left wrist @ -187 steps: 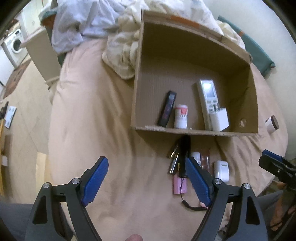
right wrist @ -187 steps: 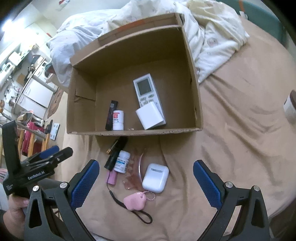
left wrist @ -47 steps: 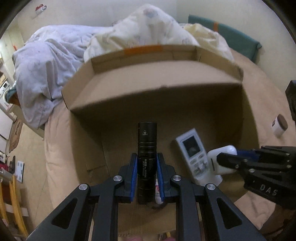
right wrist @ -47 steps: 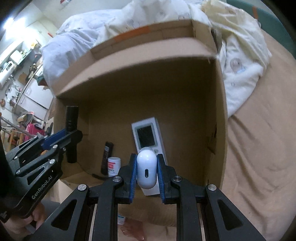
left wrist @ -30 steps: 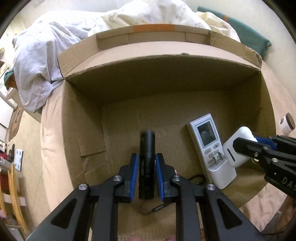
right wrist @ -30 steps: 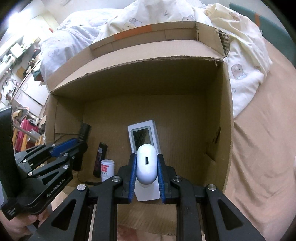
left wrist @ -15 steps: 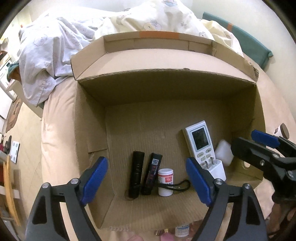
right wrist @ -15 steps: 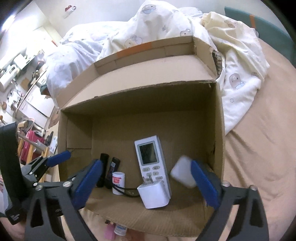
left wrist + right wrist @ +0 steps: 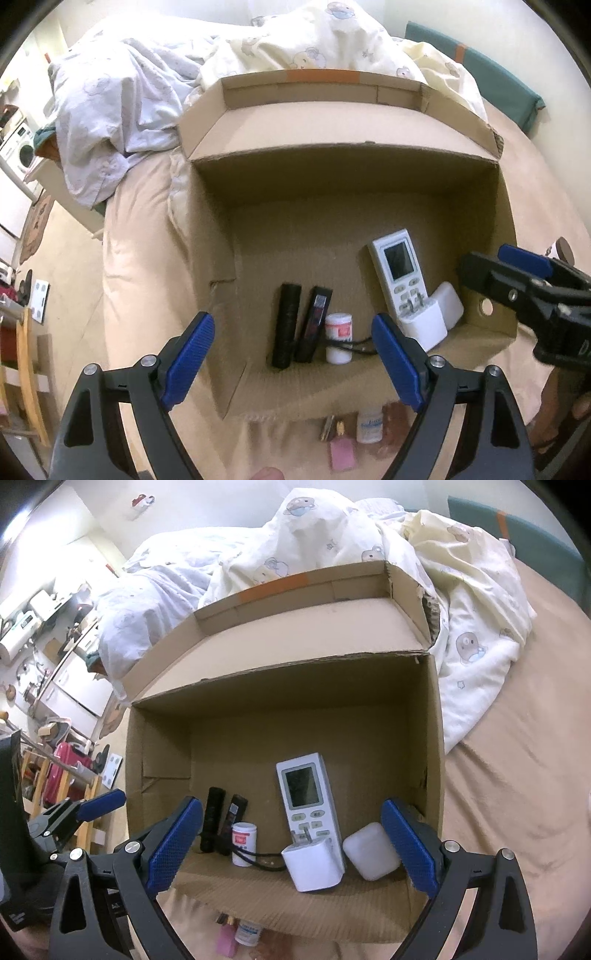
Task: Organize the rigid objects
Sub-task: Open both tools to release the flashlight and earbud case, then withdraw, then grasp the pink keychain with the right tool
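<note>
Since the earlier frame both grippers have released: the flashlight [image 9: 287, 325] and white earbud case [image 9: 371, 845] now lie inside the cardboard box [image 9: 369, 122]. The left gripper [image 9: 293, 363] and right gripper [image 9: 291, 845] are spread, holding nothing. Remaining items, including a white pill bottle [image 9: 369, 428], lie on the bed below the box's near wall, nearer the left gripper. The bottle is short, cylindrical, its long axis pointing toward the box.

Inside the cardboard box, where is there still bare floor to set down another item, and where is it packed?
Bare floor fills the back half of the cardboard box, between the rear wall and the top of the remote, plus the strip left of the flashlight. The front edge is crowded: flashlight, black stick, white bottle, charger and earbud case sit close together.
</note>
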Action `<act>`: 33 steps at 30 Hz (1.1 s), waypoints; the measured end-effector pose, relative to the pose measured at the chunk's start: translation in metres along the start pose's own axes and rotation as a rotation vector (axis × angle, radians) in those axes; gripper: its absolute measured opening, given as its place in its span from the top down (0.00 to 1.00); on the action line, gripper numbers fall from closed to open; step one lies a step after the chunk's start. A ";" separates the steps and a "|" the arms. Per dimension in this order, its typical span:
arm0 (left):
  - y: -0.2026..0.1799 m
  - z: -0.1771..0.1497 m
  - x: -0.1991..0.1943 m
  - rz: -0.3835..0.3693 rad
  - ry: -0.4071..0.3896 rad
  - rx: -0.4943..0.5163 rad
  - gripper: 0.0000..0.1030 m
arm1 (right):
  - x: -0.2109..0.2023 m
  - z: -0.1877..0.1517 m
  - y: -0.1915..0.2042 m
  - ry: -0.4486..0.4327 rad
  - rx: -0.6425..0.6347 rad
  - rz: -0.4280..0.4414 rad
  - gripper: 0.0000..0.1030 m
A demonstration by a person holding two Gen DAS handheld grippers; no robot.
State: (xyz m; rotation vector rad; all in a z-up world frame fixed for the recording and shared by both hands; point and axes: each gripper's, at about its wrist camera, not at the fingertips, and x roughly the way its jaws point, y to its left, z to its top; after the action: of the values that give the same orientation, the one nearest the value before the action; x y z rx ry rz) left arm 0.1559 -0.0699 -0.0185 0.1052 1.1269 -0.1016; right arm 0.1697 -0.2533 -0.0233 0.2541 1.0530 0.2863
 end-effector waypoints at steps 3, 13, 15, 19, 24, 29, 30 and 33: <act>0.005 -0.009 -0.008 -0.003 0.003 -0.011 0.17 | -0.005 -0.004 0.003 0.004 -0.002 0.004 0.00; 0.017 -0.045 -0.025 -0.005 0.017 -0.010 0.17 | -0.027 -0.027 0.016 0.031 -0.040 -0.001 0.00; 0.020 -0.055 -0.027 -0.004 0.022 -0.006 0.17 | -0.029 -0.037 0.016 0.052 -0.039 0.002 0.00; 0.025 -0.071 -0.027 -0.017 0.042 -0.019 0.17 | -0.033 -0.055 0.019 0.087 -0.057 -0.004 0.00; 0.031 -0.085 -0.023 -0.008 0.044 -0.028 0.17 | -0.037 -0.078 0.019 0.120 -0.059 -0.010 0.00; 0.039 -0.091 -0.018 -0.008 0.046 -0.058 0.17 | -0.039 -0.094 0.012 0.137 -0.016 -0.014 0.00; 0.041 -0.093 -0.018 -0.008 0.047 -0.065 0.17 | -0.040 -0.096 0.011 0.137 -0.008 -0.015 0.00; 0.046 -0.098 -0.014 -0.017 0.063 -0.093 0.17 | -0.040 -0.102 0.008 0.143 0.011 -0.019 0.00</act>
State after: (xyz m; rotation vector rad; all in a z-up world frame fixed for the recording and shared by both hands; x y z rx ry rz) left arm 0.0687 -0.0104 -0.0456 0.0163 1.1941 -0.0614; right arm 0.0609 -0.2531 -0.0363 0.2357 1.1981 0.2844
